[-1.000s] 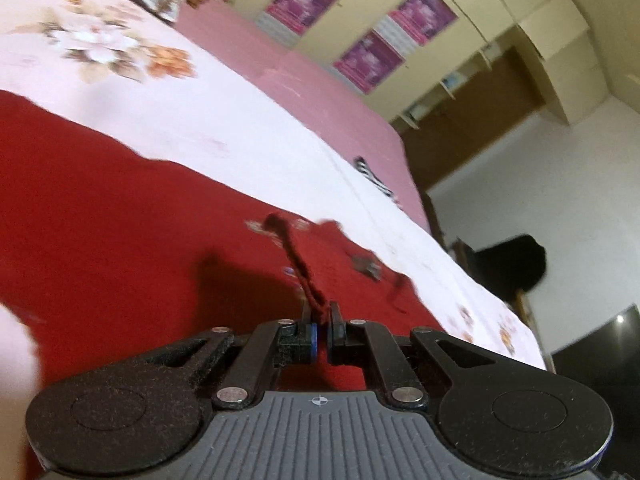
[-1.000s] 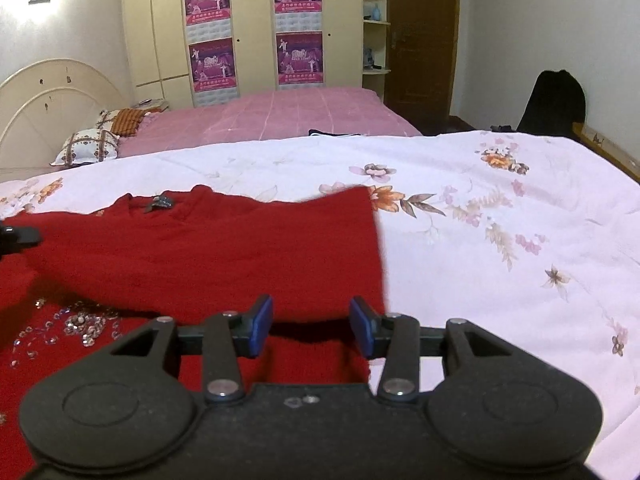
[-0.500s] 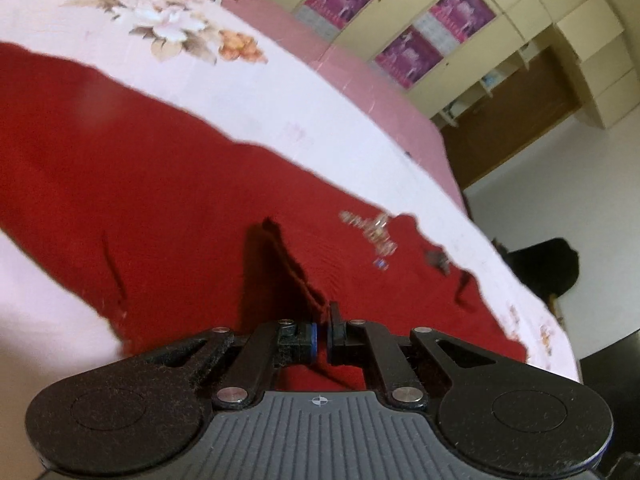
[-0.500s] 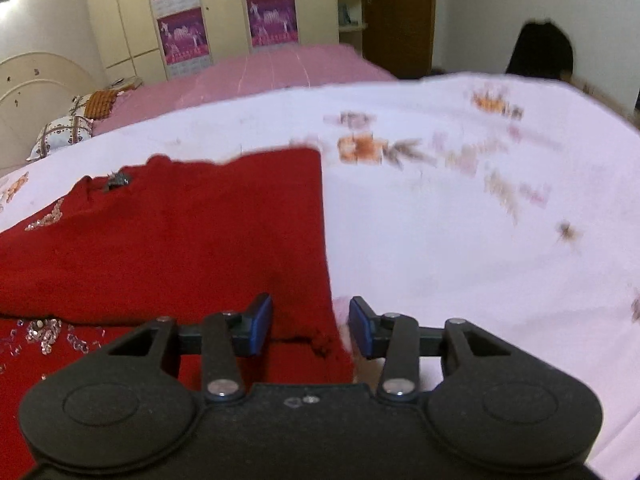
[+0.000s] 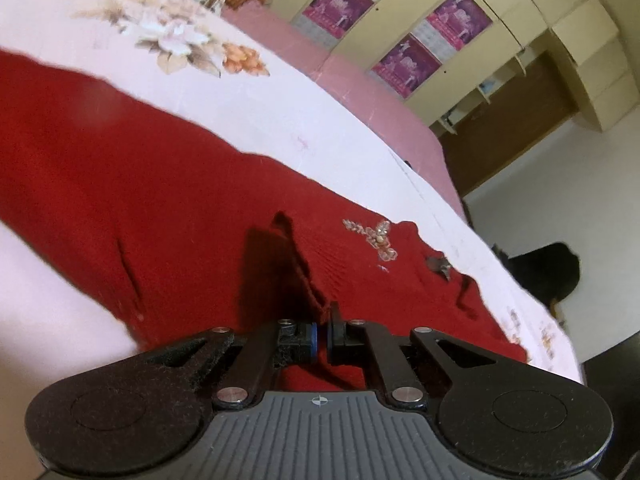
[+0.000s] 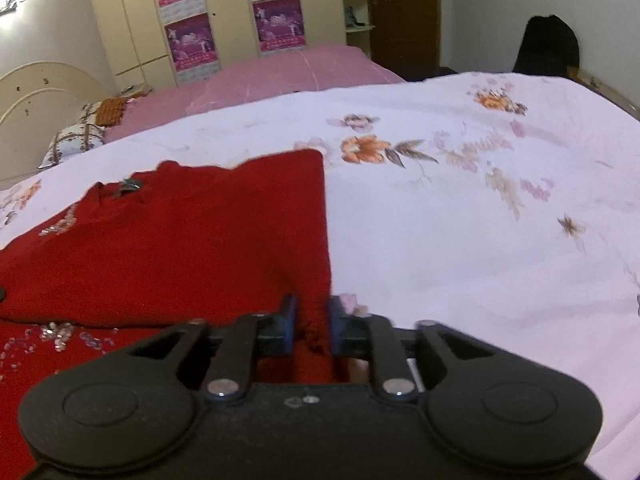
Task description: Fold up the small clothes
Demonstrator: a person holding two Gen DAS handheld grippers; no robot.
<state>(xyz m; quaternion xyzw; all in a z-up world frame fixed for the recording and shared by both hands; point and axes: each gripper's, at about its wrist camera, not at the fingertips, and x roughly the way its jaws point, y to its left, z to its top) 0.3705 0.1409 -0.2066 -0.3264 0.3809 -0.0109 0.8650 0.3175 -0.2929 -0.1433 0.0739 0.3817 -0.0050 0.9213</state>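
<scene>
A red knitted sweater [image 5: 168, 184] with sequin trim [image 5: 376, 238] lies spread on a white floral bedsheet [image 5: 240, 104]. My left gripper [image 5: 322, 334] is shut on a raised ridge of the sweater's edge, lifted just above the cloth. In the right wrist view the sweater [image 6: 192, 240] has one part folded over itself. My right gripper [image 6: 312, 328] stands at its right front corner, its jaws narrowed around that red corner with small gaps still showing.
The white floral sheet [image 6: 460, 240] stretches to the right of the sweater. A pink bedspread [image 6: 280, 76], pillows [image 6: 76, 140] and wardrobes with posters [image 6: 276, 20] lie behind. A dark bag [image 6: 548, 44] stands by the far wall.
My right gripper has moved in over the sweater's right corner and its jaws have narrowed around it. My left gripper stays shut on the red edge and has shifted along the sweater.
</scene>
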